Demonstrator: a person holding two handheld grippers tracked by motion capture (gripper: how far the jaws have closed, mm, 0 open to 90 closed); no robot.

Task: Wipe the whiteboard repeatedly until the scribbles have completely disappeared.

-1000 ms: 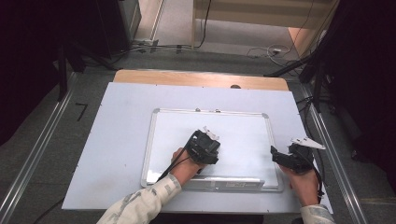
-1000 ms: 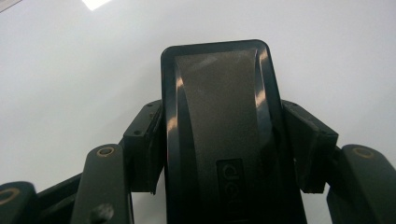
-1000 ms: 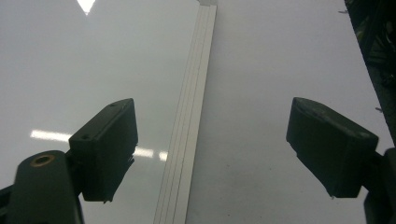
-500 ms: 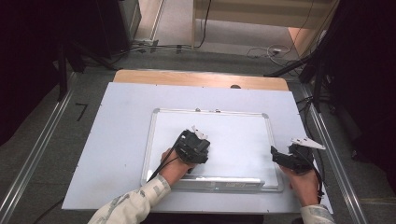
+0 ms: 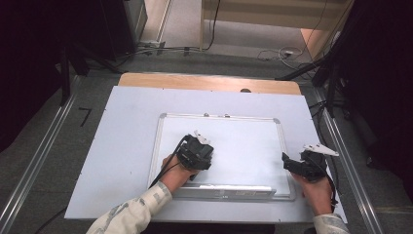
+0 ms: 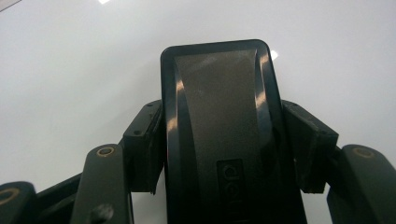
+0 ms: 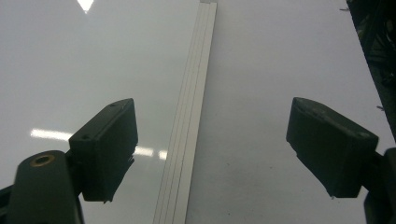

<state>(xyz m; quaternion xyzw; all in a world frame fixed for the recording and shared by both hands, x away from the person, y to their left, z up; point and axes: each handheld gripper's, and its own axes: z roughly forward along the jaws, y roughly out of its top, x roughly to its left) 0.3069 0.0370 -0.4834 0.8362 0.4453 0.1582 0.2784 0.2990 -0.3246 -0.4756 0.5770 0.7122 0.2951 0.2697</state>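
I've got the left gripper (image 5: 200,145) clamped on a black rectangular plastic-backed eraser (image 6: 224,135), jaws closed snug against both its long sides, flat on the white metal-framed whiteboard (image 5: 243,141). It sits in the board's near-left part, a bit in from the left frame edge and just beyond the silver pen tray (image 5: 229,189) along the near edge. The right gripper (image 5: 288,163) hangs wide open w/ nothing between its jaws, over the board's right frame strip (image 7: 189,140) near the near-right corner.

Risks as I judge them: if I tilt the left wrist, the eraser could rock onto one edge and skip instead of wiping flat. The grip is on smooth glossy sides (no texture there that I can see), so pressing hard while dragging might let it slide back through the pads. The right hand isn't pinning the frame, so the board may shift on the pale tabletop (image 5: 122,146).

The eraser looks like a dark slab w/ rounded corners, a matte speckled centre panel flanked by shiny bevels, and embossed lettering near the bottom, partly cut off.
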